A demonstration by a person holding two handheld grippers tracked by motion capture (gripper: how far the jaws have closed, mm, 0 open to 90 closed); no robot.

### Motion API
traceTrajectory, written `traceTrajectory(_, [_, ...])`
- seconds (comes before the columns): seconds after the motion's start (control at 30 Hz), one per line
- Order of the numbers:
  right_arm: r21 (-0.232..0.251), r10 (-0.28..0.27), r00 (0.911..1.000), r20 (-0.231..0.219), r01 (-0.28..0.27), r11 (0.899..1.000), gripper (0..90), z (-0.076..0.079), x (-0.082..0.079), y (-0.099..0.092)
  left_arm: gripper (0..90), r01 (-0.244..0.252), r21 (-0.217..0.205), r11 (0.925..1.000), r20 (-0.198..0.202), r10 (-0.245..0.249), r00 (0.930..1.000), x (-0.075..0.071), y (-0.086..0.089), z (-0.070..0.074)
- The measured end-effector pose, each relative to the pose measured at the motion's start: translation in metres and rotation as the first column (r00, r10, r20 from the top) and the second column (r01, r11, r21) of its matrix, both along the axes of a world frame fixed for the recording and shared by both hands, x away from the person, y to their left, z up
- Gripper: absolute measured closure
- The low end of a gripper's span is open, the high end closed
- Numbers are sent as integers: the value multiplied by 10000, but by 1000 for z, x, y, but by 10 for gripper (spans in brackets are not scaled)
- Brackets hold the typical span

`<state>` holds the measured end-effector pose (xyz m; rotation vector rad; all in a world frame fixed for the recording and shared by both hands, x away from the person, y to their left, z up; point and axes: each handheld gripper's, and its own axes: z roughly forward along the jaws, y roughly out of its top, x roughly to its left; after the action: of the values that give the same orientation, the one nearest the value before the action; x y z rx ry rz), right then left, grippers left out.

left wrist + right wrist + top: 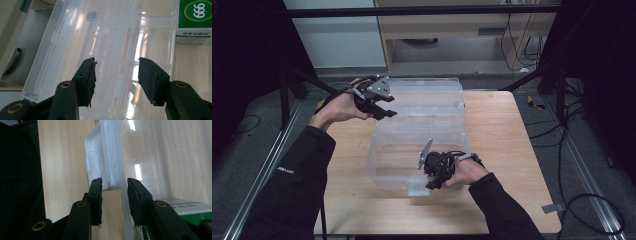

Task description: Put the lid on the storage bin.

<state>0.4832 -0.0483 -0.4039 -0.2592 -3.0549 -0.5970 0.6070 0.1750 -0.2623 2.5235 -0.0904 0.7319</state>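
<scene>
A clear plastic storage box [412,160] stands on the light wooden table [507,150], its hinged clear lid [427,100] swung open behind it and leaning away. A translucent latch tab [100,162] sticks out from the front wall. A green-and-white carton [193,20] lies just beside the lid.

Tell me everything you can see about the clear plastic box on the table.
The clear plastic box is a see-through, lidded storage bin sitting on the wooden table. Its hinged lid is swung open and lies back toward the far edge. A frosted latch sticks out from the near wall. The right gripper straddles that wall beside the latch, one jaw outside, one inside. The left gripper hovers open over the lid. A green and white carton lies inside.
</scene>
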Motion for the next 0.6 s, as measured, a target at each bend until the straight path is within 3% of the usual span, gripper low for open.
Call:
traceTrajectory(0.33, [28,1,10000,-62,-1,10000,657,0,0,0,545,-26,398,9992,-150,32,9999,14,-6,-13])
traceTrajectory(0.6, [41,-23,10000,-96,23,10000,657,0,1,0,585,-236,935,9953,88,229,9997,16,-13,-23])
